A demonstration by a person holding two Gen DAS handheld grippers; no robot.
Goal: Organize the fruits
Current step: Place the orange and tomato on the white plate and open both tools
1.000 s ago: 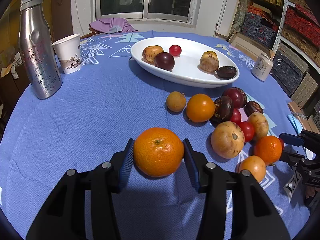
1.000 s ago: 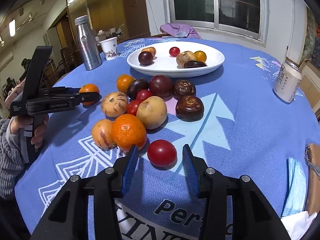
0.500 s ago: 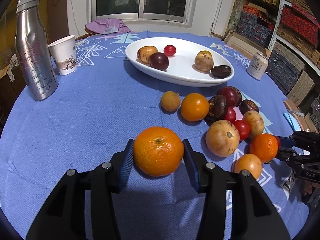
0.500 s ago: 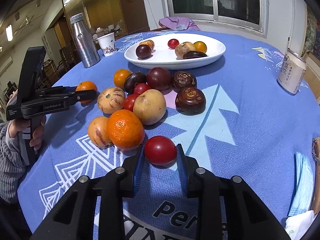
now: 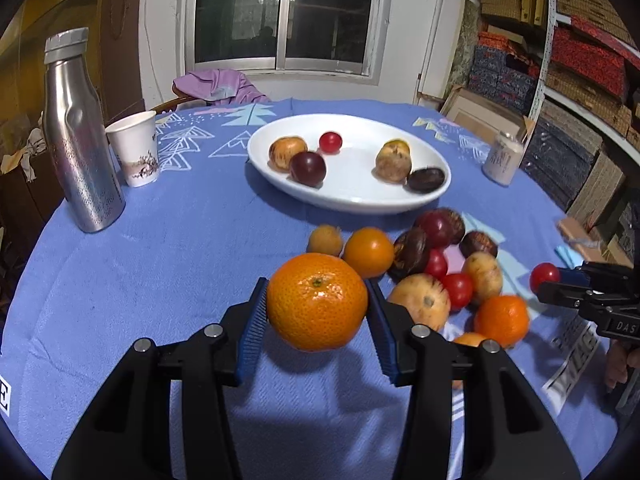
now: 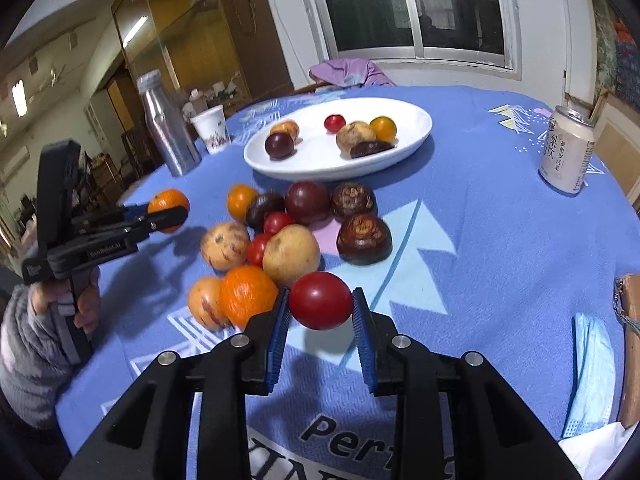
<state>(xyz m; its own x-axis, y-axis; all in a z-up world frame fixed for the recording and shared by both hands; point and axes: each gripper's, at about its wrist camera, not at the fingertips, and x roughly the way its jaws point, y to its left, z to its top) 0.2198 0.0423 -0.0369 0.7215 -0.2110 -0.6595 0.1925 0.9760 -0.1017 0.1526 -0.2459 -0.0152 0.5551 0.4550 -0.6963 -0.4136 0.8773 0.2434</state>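
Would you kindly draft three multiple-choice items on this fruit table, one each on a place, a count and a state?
1. Where does the paper cup stand?
A. beside the steel bottle
B. on the white plate
C. beside the drink can

2. How many fruits lie on the white plate?
A. three
B. six
C. nine

3. What is the right gripper doing?
A. hanging open over bare cloth
B. gripping a red tomato
C. gripping a cup

Key: 1 A, the cup sits next to the bottle; 2 B, the right wrist view shows six; 3 B, both pads press the tomato's sides.
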